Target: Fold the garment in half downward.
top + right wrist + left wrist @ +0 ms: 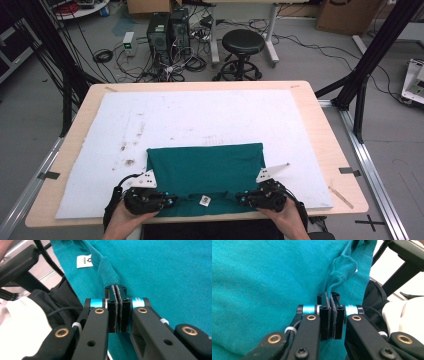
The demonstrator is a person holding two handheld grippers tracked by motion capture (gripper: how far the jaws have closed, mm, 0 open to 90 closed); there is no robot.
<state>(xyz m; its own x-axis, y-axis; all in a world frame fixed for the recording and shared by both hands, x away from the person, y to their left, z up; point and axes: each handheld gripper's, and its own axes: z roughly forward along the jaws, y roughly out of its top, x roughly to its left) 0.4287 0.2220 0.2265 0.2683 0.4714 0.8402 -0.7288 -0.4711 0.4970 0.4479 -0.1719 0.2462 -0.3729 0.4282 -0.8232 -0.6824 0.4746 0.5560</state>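
Observation:
A teal garment [205, 167] lies folded flat on the white mat [200, 115], its collar edge with a small white label [204, 200] toward the table's near side. My left gripper [172, 201] is shut on the near edge, left of the label. In the left gripper view, a bunched fold of the garment [340, 270] rises out of the closed gripper [329, 296]. My right gripper [240, 200] is shut on the same edge, right of the label. In the right gripper view, the ribbed collar [106, 272] runs into the closed gripper [115, 287], with the label [84, 260] just beyond.
The mat covers most of a wooden table [330, 145]. Behind the table, on the floor, stand a black stool [242, 50], computer towers [167, 30] and tangled cables. Black frame posts [367, 55] rise at both sides.

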